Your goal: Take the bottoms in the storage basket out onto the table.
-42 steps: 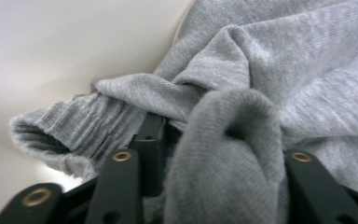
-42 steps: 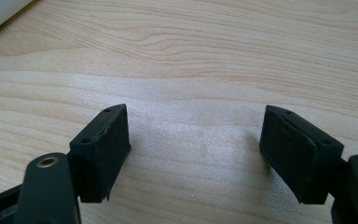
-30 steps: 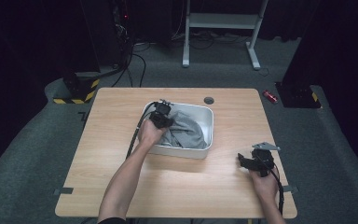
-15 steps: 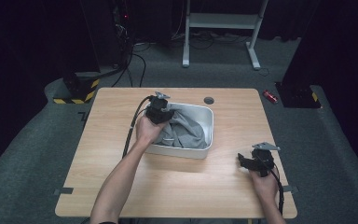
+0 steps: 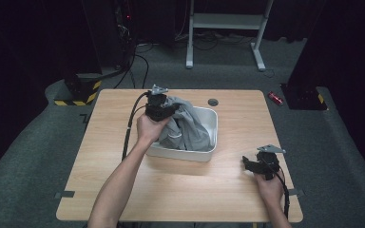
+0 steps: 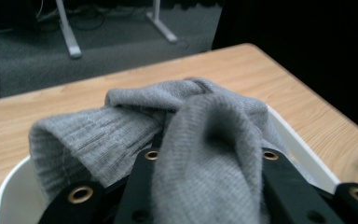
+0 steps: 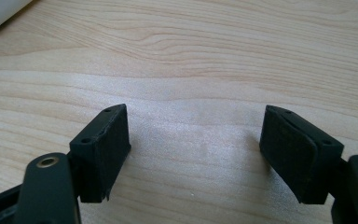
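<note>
Grey knit cloth (image 6: 205, 135) is bunched between the black jaws of the left hand-held gripper (image 5: 159, 108), which are clamped on it; the left gripper view shows the ribbed weave up close. From the high view, the cloth hangs from that hand-held gripper down into the white tub (image 5: 208, 151) on the wooden surface (image 5: 195, 190). Well apart, near the surface's right edge, the right hand-held gripper (image 5: 252, 165) rests low; the right gripper view shows its jaws standing wide with bare wood between them.
</note>
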A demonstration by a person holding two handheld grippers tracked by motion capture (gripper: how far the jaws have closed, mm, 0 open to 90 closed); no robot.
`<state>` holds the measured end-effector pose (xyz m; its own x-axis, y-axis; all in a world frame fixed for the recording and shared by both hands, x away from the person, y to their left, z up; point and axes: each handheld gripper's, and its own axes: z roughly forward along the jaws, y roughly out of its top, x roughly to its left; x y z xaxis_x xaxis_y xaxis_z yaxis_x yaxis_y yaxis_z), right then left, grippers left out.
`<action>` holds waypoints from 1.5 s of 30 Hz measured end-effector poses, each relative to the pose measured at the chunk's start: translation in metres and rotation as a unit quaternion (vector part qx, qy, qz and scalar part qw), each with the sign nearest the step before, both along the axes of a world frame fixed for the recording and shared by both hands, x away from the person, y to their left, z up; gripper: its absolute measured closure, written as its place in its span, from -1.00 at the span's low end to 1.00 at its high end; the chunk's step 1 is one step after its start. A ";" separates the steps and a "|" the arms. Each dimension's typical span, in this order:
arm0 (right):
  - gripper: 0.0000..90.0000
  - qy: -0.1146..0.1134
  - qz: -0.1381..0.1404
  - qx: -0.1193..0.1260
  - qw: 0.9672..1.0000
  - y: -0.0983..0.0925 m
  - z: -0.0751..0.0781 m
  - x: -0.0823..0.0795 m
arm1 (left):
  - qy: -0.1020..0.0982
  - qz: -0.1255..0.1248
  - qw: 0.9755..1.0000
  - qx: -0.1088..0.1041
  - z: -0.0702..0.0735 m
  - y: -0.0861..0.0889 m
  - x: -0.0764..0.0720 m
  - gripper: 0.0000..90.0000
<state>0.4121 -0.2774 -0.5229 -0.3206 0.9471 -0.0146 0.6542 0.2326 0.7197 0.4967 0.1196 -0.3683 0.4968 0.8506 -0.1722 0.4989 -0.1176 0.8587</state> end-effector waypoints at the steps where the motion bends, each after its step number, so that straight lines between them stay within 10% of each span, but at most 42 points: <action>1: -0.47 0.000 0.000 0.000 1.000 0.000 0.000 0.000 | -0.001 0.000 1.000 -0.007 0.002 0.001 -0.001 0.68; 45: -0.47 0.000 0.000 0.000 1.000 0.000 0.000 0.000 | -0.078 0.016 0.992 -0.099 0.085 0.056 -0.035 0.68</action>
